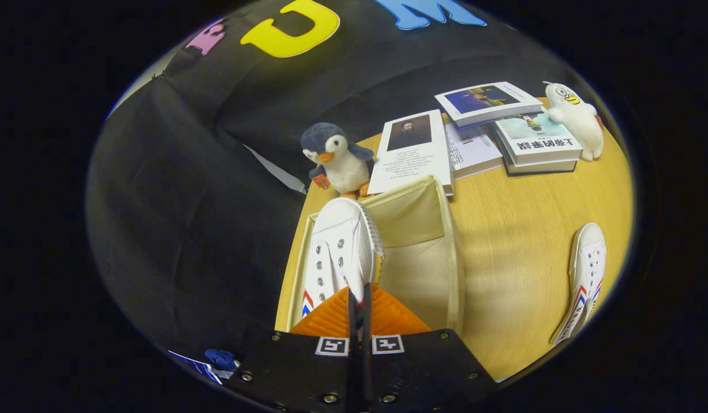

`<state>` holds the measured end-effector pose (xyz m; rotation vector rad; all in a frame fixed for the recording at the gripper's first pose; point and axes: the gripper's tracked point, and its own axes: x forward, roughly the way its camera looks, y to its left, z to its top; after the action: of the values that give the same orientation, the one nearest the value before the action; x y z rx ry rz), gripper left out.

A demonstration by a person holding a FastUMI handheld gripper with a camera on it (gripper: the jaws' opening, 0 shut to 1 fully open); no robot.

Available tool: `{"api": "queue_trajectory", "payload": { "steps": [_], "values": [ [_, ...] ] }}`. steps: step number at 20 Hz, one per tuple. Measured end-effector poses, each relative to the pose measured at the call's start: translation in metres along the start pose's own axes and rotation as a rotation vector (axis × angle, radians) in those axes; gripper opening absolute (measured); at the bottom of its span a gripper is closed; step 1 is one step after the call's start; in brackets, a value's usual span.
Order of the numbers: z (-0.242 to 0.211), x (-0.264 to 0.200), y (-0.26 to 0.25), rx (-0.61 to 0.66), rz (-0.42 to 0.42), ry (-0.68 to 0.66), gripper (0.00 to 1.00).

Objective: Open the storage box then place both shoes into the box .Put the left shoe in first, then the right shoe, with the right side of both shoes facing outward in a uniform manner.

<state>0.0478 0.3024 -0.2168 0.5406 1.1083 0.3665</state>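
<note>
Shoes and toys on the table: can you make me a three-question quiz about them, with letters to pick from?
1. Where is the shoe that the claw holds?
A. Over the open box, by its near wall
B. On the books
C. Under the table

2. How many stuffed toys are on the table?
A. One
B. Two
C. Four

3. How are the claw's fingers?
A. Wide apart, holding nothing
B. Nearly together, pinching the shoe's heel edge
C. Pressed on a book

Answers:
1. A, since the shoe hangs at the box's side nearest the penguin.
2. B, since there is the penguin and a white toy by the books.
3. B, since the fingers are almost closed on the shoe, while the other shoe lies apart on the table.
</note>
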Motion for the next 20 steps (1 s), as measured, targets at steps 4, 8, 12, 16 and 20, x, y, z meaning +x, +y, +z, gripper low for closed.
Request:
{"api": "queue_trajectory", "payload": {
  "steps": [4,8,12,16,20],
  "values": [
    [-0.009,0.02,0.002,-0.006,-0.033,0.018,0.01],
    [-0.016,0.041,0.003,0.009,-0.062,0.03,0.0],
    [-0.024,0.055,0.002,-0.025,-0.095,0.045,0.01],
    [-0.029,0.062,0.001,-0.035,-0.102,0.061,0.0],
    [-0.015,0.053,0.029,-0.036,0.012,0.037,0.45]
  ]
}}
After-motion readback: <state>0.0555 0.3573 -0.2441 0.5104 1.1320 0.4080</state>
